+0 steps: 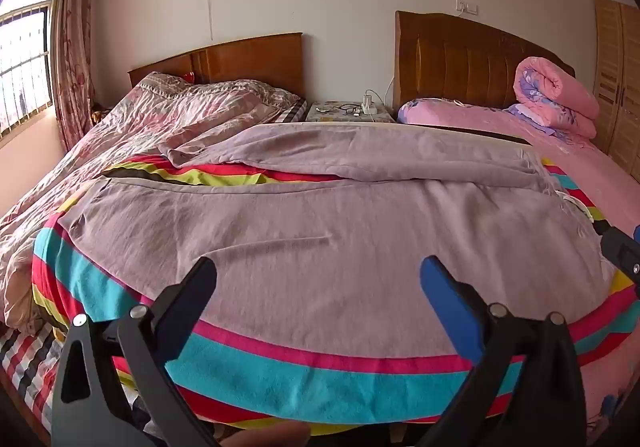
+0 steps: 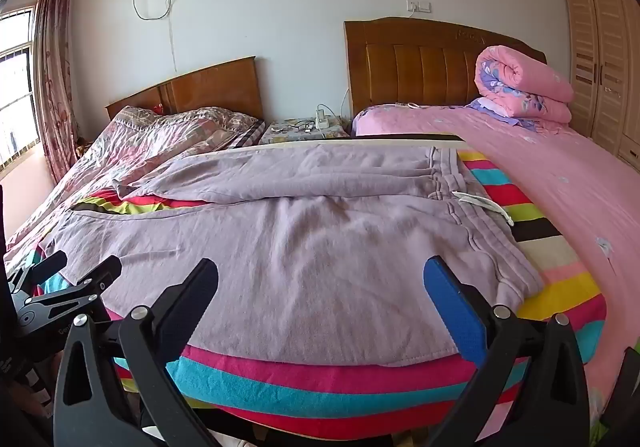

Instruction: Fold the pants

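Mauve pants lie spread flat on a striped blanket, legs running left, waistband with white drawstring at the right. The far leg is rumpled and partly lifted off the near leg. My left gripper is open and empty over the near leg. My right gripper is open and empty over the near hip area; its tip also shows in the left wrist view. The left gripper shows at the left edge of the right wrist view.
The blanket lies across the gap between two beds with wooden headboards. A crumpled quilt covers the left bed; a rolled pink duvet sits on the pink bed. A nightstand with cables stands between. A wardrobe is at right.
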`<action>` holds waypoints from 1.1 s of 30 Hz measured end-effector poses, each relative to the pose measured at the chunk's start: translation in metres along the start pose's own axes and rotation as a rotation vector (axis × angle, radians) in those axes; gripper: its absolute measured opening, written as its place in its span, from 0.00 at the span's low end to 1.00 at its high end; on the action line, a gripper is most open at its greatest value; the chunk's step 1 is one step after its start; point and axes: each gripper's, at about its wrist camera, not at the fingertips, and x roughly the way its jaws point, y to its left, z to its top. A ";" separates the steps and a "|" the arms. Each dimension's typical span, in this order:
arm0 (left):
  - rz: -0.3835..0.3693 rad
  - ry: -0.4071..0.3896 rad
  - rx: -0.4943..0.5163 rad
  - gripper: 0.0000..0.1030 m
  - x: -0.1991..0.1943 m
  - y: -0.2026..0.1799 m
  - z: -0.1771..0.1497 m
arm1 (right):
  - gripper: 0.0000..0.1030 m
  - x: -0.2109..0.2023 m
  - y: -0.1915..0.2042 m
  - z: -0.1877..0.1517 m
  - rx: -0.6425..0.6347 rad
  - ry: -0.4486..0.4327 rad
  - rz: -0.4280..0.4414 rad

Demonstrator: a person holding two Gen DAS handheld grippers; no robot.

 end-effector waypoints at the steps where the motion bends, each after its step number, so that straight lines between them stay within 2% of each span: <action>1: 0.000 -0.002 -0.002 0.99 0.000 0.000 0.000 | 0.96 0.000 0.000 0.000 0.002 0.001 0.000; 33: 0.002 0.006 0.003 0.99 0.001 0.001 0.000 | 0.96 0.003 0.000 -0.002 0.010 0.019 0.010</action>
